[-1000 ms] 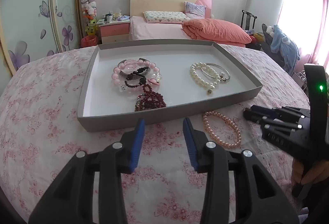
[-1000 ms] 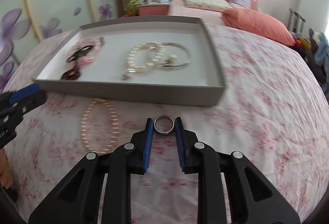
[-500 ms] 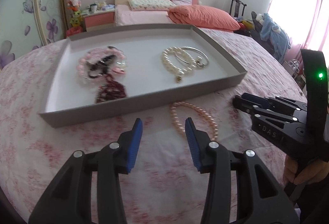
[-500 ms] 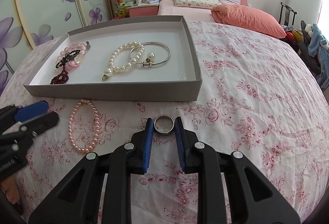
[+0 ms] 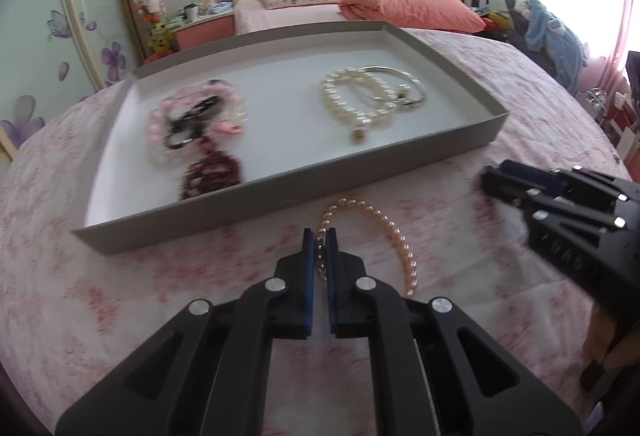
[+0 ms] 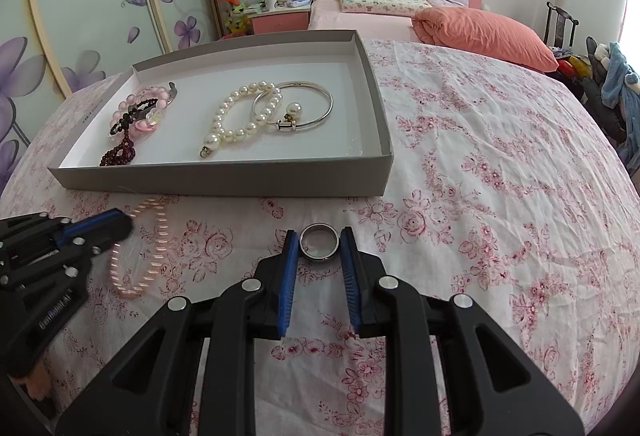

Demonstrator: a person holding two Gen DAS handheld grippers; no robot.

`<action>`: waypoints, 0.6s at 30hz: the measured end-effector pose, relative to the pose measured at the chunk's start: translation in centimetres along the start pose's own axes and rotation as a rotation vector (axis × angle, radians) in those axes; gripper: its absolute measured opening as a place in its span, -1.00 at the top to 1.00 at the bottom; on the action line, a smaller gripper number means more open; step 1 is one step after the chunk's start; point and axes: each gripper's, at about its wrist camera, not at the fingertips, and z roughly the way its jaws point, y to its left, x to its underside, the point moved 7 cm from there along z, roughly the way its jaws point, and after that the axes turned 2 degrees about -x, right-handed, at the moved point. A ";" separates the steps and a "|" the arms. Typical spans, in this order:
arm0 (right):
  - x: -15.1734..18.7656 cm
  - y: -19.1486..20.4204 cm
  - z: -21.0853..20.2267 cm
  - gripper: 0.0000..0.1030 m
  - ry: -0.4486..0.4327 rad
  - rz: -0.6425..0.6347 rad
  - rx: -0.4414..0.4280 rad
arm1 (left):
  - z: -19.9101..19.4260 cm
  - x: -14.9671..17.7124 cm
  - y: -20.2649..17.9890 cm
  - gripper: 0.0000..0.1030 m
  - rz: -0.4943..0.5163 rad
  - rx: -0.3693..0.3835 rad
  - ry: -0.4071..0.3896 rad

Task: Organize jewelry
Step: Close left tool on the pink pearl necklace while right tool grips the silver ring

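Observation:
A pink pearl bracelet [image 5: 384, 232] lies on the flowered cloth just in front of the grey tray [image 5: 288, 183]. My left gripper [image 5: 319, 236] is shut on the bracelet's left strand. From the right wrist view the same bracelet [image 6: 138, 248] shows blurred beside the left gripper [image 6: 116, 222]. My right gripper [image 6: 319, 240] is shut on a silver ring [image 6: 319, 242], held just above the cloth. Inside the tray [image 6: 224, 183] lie a white pearl bracelet [image 6: 236, 115], a silver bangle [image 6: 308, 105], pink beads [image 6: 140, 107] and a dark red bead string [image 6: 120, 153].
The tray sits on a round surface covered with pink-flowered cloth [image 6: 480, 155]. My right gripper [image 5: 560, 203] shows at the right edge of the left wrist view. A bed with an orange quilt [image 6: 480, 31] and a nightstand [image 6: 280, 17] stand behind.
My left gripper moved forward and right onto the pink pearl bracelet, then its jaws went from open to shut on the strand. The right gripper kept still with the ring.

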 end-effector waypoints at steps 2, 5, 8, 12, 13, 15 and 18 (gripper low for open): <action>0.0 0.1 0.0 0.55 0.000 -0.005 0.001 | -0.4 0.5 1.3 0.87 0.004 -0.028 -0.003; 0.0 0.5 0.0 0.56 0.001 -0.023 0.004 | -1.2 1.8 4.3 0.87 -0.004 -0.081 -0.005; 0.0 1.4 0.1 0.56 0.004 -0.040 -0.010 | -1.9 2.7 7.7 0.87 -0.038 -0.128 0.001; -0.3 3.0 0.5 0.56 0.009 -0.065 -0.032 | -2.3 3.1 10.7 0.87 -0.088 -0.160 0.003; -0.4 3.3 0.6 0.56 0.009 -0.072 -0.035 | -2.3 3.2 11.1 0.87 -0.097 -0.162 0.001; -0.5 3.9 0.7 0.56 0.007 -0.080 -0.041 | -2.3 3.2 11.2 0.86 -0.102 -0.166 -0.007; -0.6 4.3 0.8 0.56 0.007 -0.084 -0.046 | -2.4 3.2 11.1 0.86 -0.100 -0.178 -0.013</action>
